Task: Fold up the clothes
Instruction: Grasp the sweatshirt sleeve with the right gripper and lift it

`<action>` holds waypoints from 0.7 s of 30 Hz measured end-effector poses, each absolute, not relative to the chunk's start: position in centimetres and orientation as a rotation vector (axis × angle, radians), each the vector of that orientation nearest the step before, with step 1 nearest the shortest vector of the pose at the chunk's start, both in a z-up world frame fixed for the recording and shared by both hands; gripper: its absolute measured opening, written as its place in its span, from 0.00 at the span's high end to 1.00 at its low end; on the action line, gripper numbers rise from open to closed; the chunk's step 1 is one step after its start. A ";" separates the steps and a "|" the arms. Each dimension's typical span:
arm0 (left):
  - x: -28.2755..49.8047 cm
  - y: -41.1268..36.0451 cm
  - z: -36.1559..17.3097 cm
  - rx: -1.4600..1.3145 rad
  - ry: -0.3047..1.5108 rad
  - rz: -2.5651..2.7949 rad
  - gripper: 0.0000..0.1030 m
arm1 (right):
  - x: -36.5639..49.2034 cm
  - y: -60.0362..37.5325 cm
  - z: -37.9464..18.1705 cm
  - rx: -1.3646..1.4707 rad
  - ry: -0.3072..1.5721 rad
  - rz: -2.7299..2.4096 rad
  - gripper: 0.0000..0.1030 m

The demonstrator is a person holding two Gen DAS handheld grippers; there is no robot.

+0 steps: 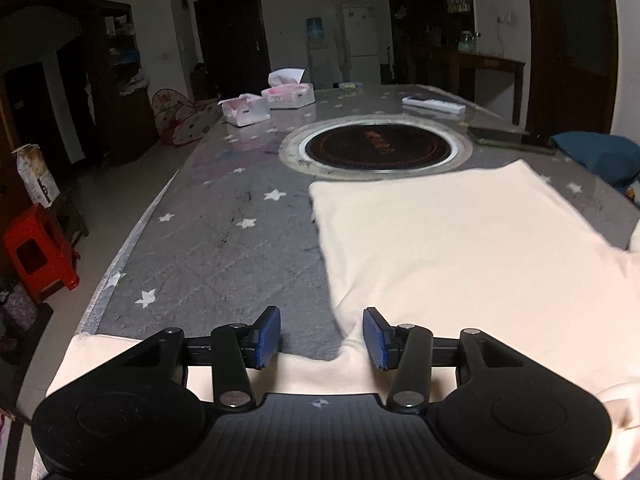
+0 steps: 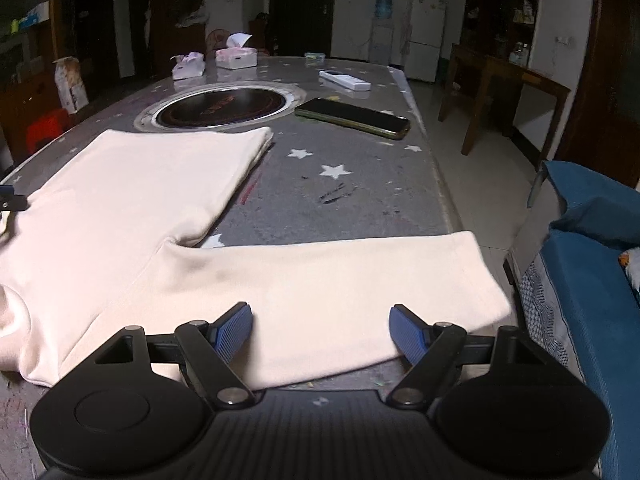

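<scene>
cream sweatshirt [image 2: 132,200] flat on star-print table [image 2: 360,184]; right gripper [image 2: 321,330] open, nearer the right sleeve [image 2: 340,280], whose long axis runs left-right just beyond its fingers; left gripper [image 1: 322,338] open at left armpit.

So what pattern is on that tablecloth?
Grey with white stars on the tablecloth; clearest in the right wrist view.

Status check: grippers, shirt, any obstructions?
Left gripper open over left sleeve. Right gripper open over right sleeve. Cream shirt flat, unfolded. Phone beyond, apart.
</scene>
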State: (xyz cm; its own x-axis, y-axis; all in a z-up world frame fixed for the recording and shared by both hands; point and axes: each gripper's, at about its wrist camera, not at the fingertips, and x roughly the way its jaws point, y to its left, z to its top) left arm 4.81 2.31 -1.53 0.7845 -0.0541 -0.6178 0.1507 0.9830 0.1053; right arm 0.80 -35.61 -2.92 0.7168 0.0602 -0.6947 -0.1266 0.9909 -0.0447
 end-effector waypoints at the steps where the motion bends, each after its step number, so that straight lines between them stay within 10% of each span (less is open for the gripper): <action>1: 4.6 2.0 -1.2 0.150 0.652 -0.122 0.52 | 0.6 -35.7 -2.9 -0.092 0.764 0.100 0.25; 21: 1.5 -6.4 0.0 0.171 0.625 -0.394 0.42 | 1.5 -46.1 -3.9 0.220 0.746 -0.122 0.57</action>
